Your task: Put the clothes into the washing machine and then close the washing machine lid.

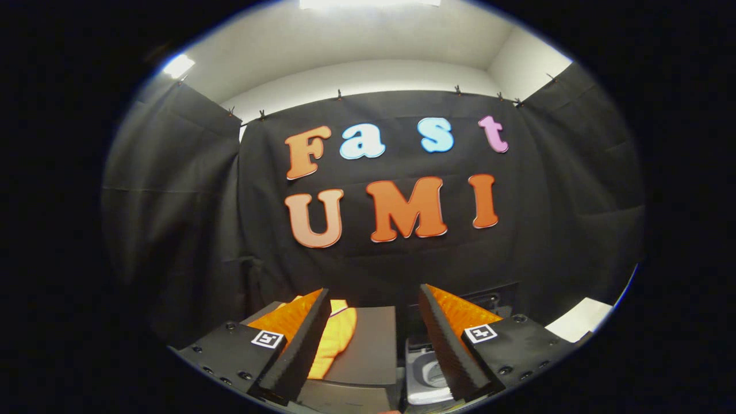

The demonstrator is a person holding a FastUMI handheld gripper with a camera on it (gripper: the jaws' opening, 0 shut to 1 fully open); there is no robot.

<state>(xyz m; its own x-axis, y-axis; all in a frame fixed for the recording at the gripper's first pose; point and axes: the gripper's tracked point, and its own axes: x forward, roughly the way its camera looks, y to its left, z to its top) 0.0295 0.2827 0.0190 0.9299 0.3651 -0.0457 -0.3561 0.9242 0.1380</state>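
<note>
The task is at its very beginning, I think: nothing is picked up, and the tool (374, 351) is held high, looking more at the black cloth wall than at the work below. Its two fingers stand wide apart and there is nothing between them.

Starting at the left, an orange garment (332, 339) lies on a dark flat board (374, 339). It looks like a small orange piece of clothing with some yellow at the upper end, but the left finger (299, 339) hides a good part of it, so I cannot name it more exactly. From the midpoint of the tool the garment is at about ten o'clock, just beyond and partly behind the left finger.

Further right, low between the fingers and close to the right finger (445, 351), a pale grey washing machine (425, 374) shows a part of its top. I cannot tell if its lid is open. It is at about five o'clock from the tool's midpoint. Behind the right finger, at about two o'clock, there is a white worktop (581, 319).

In my judgement the next move calls for tipping the tool downward and bringing it to the left, so that the open fingers come over the garment before they close on it.
</note>
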